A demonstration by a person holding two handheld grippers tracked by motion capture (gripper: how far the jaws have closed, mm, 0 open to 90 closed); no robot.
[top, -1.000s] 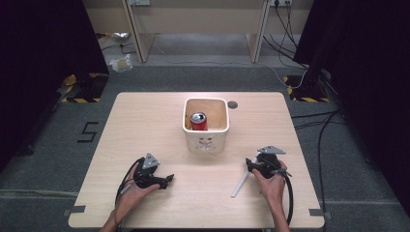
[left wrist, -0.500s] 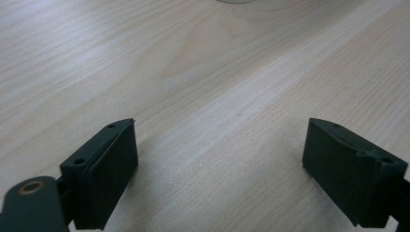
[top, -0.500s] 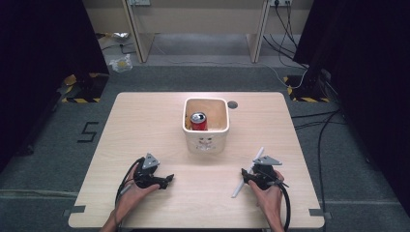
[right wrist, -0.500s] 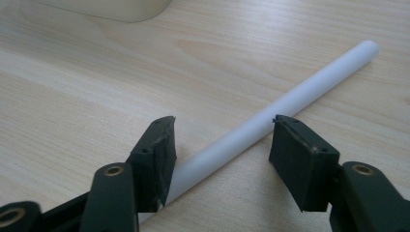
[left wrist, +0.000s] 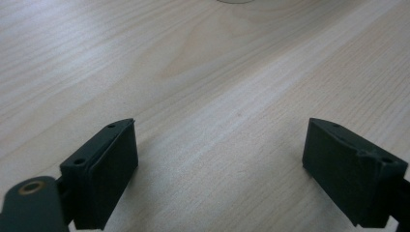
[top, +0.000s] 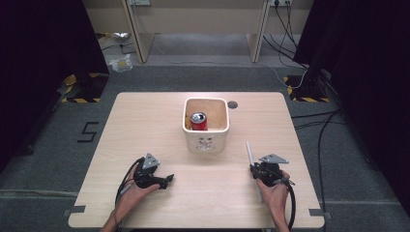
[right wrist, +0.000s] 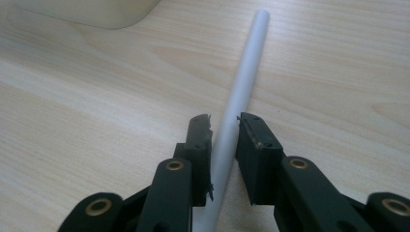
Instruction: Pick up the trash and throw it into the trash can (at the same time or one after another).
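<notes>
Now I am looking across the pale wooden bench (top: 145,125), where the cream square plastic bin (top: 207,140) is sitting near the middle with a red drinks can (top: 198,121) standing upright inside it. Well to the near left, my left tool (top: 167,181) is resting low over bare wood with its jaws standing wide apart and nothing between them. On the near right, my right tool (top: 253,170) is gripping the thin white plastic tube (right wrist: 241,82); its jaws have just been closing, and the pads are now pressing the tube from both sides. The tube is pointing away from me towards the bin, most of its length sticking out beyond the jaws and its far end lying just short of the bin's corner.

Since I am pinching it near one end, I judge the long free part is liable to swing. I am thinking a slow, straight lift is best, keeping the squeeze firm and the wrist level before carrying it to the bin.
</notes>
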